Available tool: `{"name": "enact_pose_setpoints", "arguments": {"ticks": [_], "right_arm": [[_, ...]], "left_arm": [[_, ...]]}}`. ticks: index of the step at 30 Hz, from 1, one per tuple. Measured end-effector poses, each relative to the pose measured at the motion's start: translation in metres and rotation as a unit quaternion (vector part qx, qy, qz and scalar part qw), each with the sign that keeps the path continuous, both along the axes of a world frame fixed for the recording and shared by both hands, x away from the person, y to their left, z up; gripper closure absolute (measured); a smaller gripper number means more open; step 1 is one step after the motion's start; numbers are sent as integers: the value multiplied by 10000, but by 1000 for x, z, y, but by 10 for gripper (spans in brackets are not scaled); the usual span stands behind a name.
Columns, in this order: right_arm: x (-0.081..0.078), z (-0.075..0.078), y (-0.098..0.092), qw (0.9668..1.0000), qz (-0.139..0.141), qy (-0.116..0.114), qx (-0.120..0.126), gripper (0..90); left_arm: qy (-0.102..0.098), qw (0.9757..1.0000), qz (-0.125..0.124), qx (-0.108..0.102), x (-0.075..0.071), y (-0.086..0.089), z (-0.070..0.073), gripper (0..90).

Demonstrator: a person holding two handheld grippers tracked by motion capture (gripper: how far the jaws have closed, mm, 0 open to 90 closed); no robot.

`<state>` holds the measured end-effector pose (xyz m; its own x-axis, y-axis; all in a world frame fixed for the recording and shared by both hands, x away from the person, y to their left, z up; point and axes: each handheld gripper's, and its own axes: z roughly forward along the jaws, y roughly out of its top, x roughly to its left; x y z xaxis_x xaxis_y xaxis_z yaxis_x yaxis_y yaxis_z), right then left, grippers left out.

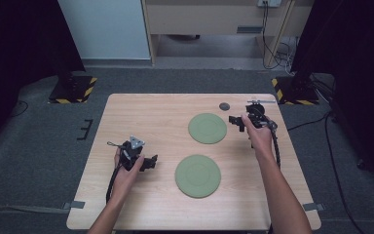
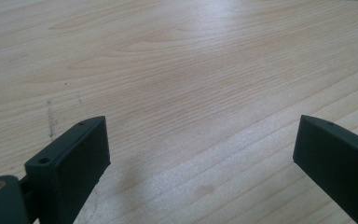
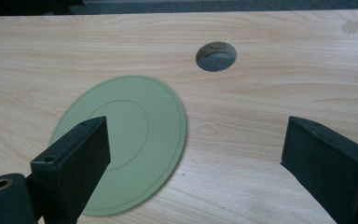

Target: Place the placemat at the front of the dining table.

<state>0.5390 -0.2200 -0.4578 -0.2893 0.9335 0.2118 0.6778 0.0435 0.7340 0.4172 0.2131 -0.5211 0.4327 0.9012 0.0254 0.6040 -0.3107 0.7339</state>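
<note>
- Dark grey carpet surrounds a pale wooden table [image 1: 141,112], with black stands on hazard-striped bases in the upper corners of the high view.
- Two flat, round, sage-green plates lie on the wood: the far green plate [image 1: 207,128] right of centre, and the near green plate [image 1: 197,175] lower down, well apart from it.
- A small round hole [image 1: 224,106] in the tabletop sits just above the far one.
- Over at the right of the frame, the right gripper [image 1: 237,122] hangs just beside the far plate's right rim, claw released and wide, nothing between the jaws.
- In the right gripper view that plate [image 3: 126,140] lies flat in the lower left behind the left jaw, not touched by either.
- The left gripper [image 1: 151,162] rests at the lower left of the table, jaws spread and empty; in the left gripper view there is bare wood grain [image 2: 191,93] between them.
- My read: the far plate looks freshly set down and let go, so we're between placements.
- Next, I'd say, the near plate wants attention. Whichever hand goes must come in low at the rim, because a thin flat disc offers little edge to pinch.
</note>
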Motion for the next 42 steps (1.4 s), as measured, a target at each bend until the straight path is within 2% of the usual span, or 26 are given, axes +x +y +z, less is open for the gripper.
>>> {"name": "enact_pose_setpoints", "arguments": {"ticks": [4,6,10,15,21,29,42], "right_arm": [[-9,7,1,9999,63,-121,-96,81],[-14,11,0,9997,75,-169,-127,81],[-24,15,-2,9994,119,-253,-180,85],[-36,16,-7,9990,162,-353,-241,88],[-55,4,-13,9982,250,-440,-331,88],[-68,-8,-21,9972,329,-520,-428,86],[-87,-24,-21,9969,502,-500,-344,83]], "left_arm": [[-7,9999,-90,110,-5,2,-1,29],[11,10000,-63,71,-7,3,-1,27],[-81,9999,-80,81,-9,3,2,27],[-109,9999,-88,59,-11,3,5,27],[-157,9998,-95,35,-15,3,8,27],[-136,9999,-96,32,-16,3,6,27],[-114,9999,-107,48,-17,3,5,27]]}}
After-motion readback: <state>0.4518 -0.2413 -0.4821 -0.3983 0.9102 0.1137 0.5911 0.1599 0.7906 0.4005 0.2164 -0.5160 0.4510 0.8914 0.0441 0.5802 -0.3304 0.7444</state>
